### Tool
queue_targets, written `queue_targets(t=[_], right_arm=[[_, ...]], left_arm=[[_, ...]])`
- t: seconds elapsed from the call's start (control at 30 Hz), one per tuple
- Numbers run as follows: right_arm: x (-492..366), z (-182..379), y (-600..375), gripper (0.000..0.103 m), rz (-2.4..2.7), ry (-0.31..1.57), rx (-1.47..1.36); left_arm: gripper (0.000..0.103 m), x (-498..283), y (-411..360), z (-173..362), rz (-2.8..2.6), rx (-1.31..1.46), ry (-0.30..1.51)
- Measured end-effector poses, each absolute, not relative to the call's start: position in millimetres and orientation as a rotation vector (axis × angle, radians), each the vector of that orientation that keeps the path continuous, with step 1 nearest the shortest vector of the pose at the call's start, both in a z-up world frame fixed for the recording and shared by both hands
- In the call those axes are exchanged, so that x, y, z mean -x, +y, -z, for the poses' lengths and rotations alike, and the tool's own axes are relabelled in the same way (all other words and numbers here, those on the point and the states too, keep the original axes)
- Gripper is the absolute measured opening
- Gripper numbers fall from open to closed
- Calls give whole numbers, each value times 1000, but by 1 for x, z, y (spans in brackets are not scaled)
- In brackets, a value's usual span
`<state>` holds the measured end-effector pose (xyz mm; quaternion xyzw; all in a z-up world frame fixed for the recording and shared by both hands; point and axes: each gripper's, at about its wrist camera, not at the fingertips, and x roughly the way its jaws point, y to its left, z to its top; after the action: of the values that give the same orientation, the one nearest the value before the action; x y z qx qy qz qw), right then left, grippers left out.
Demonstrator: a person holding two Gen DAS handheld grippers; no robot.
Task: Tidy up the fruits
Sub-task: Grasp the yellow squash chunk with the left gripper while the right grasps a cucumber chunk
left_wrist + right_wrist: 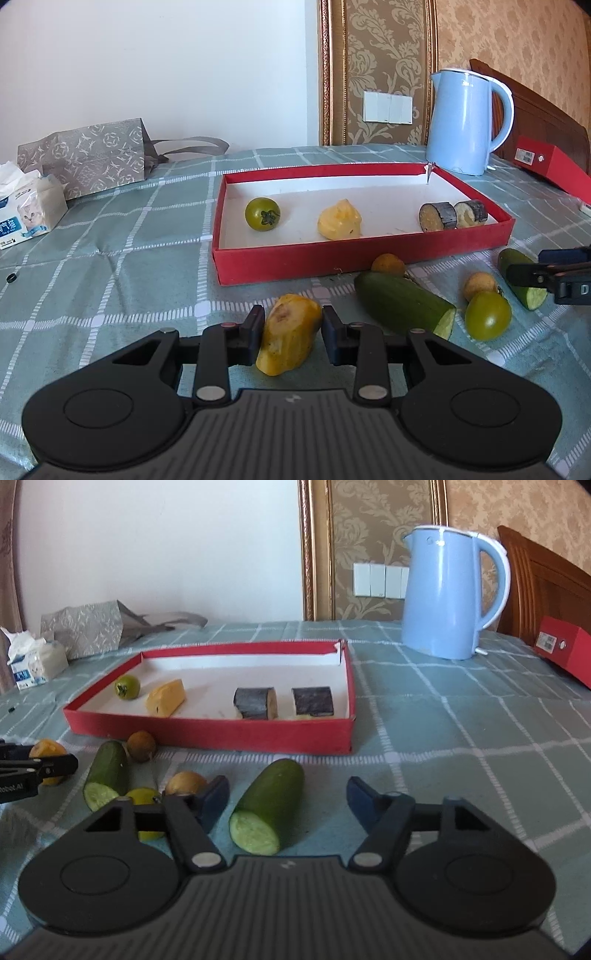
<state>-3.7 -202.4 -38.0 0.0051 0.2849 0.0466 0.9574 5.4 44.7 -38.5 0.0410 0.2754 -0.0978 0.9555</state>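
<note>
My left gripper (292, 325) is shut on a yellow fruit piece (290, 334) in front of the red tray (332, 258). The tray holds a green tomato (262, 214), a yellow piece (339, 220) and two dark-skinned slices (437, 216). My right gripper (286, 797) is open around a cucumber half (269, 805) lying on the cloth, fingers apart from it. A second cucumber half (107, 775), two small brown fruits (141, 745) and a green tomato (487, 315) lie between the grippers.
A blue kettle (443, 590) stands behind the tray at the right. A red box (565, 653) is at the far right edge. A patterned bag (85, 158) and tissue pack (26, 214) sit at the left.
</note>
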Motion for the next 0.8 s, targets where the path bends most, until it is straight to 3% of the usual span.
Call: queue_targets(t=[0.13,0.27,0.6,0.8], right_arm=[[-3,44,-201,57,-103,619,-18],[-4,45,-199,37,-111,620,-5],[-6,45,-202,32,-110,617,-10],[-6,44,-195,32,-105,608,41]], left_arm=[[32,-9,46,40,205,-76,573],[32,-11,49,41,207,-65,581],[31,-13,54,41,208,-19,586],[24,-14,56,40,165,-14,579]])
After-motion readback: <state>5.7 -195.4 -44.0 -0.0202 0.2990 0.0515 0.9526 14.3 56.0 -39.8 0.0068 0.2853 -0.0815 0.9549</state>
